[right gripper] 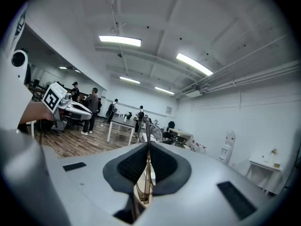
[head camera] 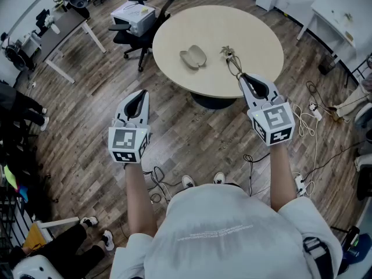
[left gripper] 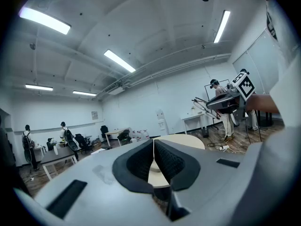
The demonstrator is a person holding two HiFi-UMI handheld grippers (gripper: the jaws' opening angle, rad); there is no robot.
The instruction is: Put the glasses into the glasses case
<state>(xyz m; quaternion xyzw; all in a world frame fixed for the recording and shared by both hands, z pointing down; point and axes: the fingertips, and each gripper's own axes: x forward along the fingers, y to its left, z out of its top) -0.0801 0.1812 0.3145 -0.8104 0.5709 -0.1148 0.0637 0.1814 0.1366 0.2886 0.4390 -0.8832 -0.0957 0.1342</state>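
The beige glasses case (head camera: 192,57) lies open on the round table (head camera: 256,34), left of its middle. My right gripper (head camera: 241,77) hovers at the table's near edge, shut on a temple of the thin-framed glasses (head camera: 231,58), which hang over the tabletop to the right of the case. In the right gripper view the glasses (right gripper: 147,131) stick up between the closed pads of the right gripper (right gripper: 148,147). My left gripper (head camera: 139,96) is over the floor, left of the table, shut and empty. In the left gripper view the left gripper (left gripper: 154,143) points at the table (left gripper: 181,141).
A black office chair (head camera: 138,32) and a white box (head camera: 133,13) stand at the table's left. Cables (head camera: 311,112) run over the wooden floor on the right. Desks (head camera: 67,25) line the left wall. People (right gripper: 91,102) stand in the background.
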